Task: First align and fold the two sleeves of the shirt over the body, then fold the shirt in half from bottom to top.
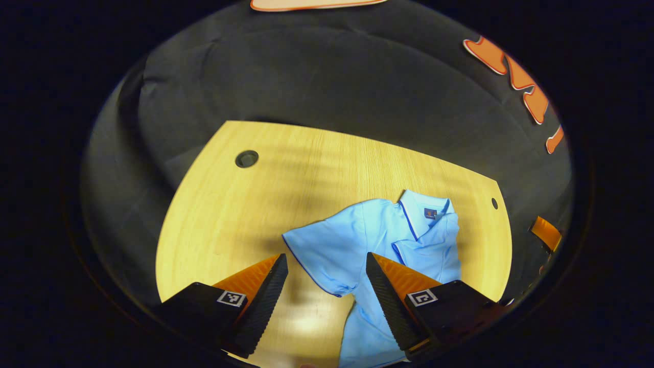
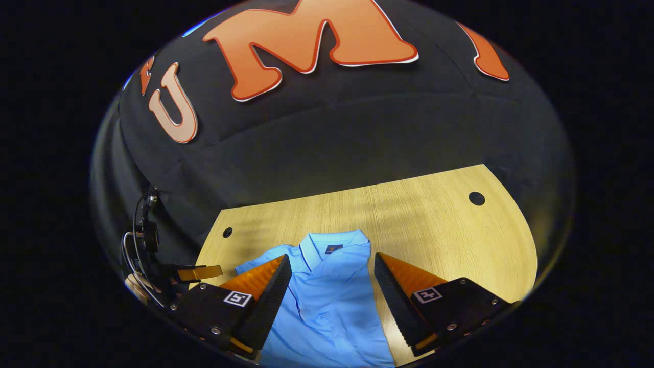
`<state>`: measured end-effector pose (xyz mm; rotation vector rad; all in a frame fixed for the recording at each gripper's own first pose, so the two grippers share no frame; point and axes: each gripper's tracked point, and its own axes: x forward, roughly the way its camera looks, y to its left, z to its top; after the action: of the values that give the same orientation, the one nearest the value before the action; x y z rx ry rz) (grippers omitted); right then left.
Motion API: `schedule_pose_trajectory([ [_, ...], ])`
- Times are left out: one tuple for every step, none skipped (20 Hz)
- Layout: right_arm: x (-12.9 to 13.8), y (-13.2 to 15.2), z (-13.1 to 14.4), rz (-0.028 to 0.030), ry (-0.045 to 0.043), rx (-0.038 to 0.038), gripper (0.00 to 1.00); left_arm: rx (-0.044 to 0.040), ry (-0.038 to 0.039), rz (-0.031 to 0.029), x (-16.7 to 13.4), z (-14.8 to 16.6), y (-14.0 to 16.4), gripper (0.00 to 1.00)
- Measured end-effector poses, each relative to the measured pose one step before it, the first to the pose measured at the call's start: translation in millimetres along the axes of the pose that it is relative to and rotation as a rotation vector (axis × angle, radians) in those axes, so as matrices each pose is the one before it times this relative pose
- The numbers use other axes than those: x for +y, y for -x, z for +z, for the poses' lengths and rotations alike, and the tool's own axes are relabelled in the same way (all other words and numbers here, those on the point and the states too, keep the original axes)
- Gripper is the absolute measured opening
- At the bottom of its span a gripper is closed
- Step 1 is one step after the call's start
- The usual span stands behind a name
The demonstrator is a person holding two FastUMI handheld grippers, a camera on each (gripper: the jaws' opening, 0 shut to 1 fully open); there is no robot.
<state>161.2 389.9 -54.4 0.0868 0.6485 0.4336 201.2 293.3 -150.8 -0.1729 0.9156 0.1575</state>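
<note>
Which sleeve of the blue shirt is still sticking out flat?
The sleeve lying between the left gripper fingers sticks out flat on the table. The other sleeve is already folded over the shirt body.

We see a recording booth rather than a home: a black cloth wall (image 2: pixel 357 133) drapes closely behind a pale wood-grain tabletop (image 1: pixel 306 168) with round cable holes (image 1: pixel 247 159), like an office desk, under staged lighting.
</note>
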Motion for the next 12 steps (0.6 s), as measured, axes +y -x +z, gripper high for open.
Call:
schedule_pose_trajectory([
  [-4.26, -0.63, -1.56, -0.00539, -0.00231, 0.00643, 0.99, 0.02884, 0.00339, 0.00568, 0.48, -2.38, -10.33, 0.99],
  [-4.08, 0.25, -2.21, -0.00419, -0.00398, 0.00544, 0.99, 0.02392, -0.00375, 0.01275, 1.79, -3.13, -9.19, 0.99],
  [-5.07, 0.06, -1.67, -0.00385, -0.00523, 0.00402, 0.99, 0.02441, -0.00481, 0.0125, 2.13, -2.13, -7.88, 0.99],
  [-3.63, -0.93, -3.26, -0.00442, -0.00587, 0.00534, 0.99, 0.01672, -0.00239, 0.00904, 2.14, -2.97, -10.31, 1.0],
  [-5.42, -1.2, -1.52, -0.00645, -0.00639, 0.00501, 0.99, 0.01781, -0.00711, 0.00803, 1.29, -1.08, -6.71, 0.99],
  [-5.42, -0.84, -3.0, -0.00727, -0.0068, 0.00782, 0.99, 0.01755, -0.00648, 0.01489, 4.29, -1.36, -6.7, 0.99],
  [-4.48, -0.36, -2.46, -0.00605, -0.00929, 0.00646, 0.99, 0.0206, -0.00022, 0.01264, 3.29, -1.68, -6.78, 0.99],
  [-3.74, -1.53, -2.87, -0.00381, -0.00892, 0.00777, 0.99, 0.01923, 0.01175, 0.00067, 0.9, -2.38, -6.8, 0.98],
  [-3.66, -0.57, -2.83, -0.00502, -0.00706, 0.00781, 0.99, 0.01944, 0.01345, -0.00175, 0.04, -2.86, -5.75, 0.99],
  [-4.08, -0.55, -3.75, -0.00417, -0.00296, 0.00725, 0.99, 0.01882, 0.01523, 0.00448, 2.12, -4.58, -6.48, 0.99],
  [-2.56, -0.33, -1.75, -0.005, -0.0006, 0.00369, 0.99, 0.01535, 0.0131, 0.00538, 2.48, -2.57, -4.64, 0.99],
  [-3.38, -1.5, -2.03, -0.0059, -0.00029, 0.00382, 0.99, 0.01123, 0.01397, 0.01122, 2.67, -1.85, -3.36, 0.99],
])
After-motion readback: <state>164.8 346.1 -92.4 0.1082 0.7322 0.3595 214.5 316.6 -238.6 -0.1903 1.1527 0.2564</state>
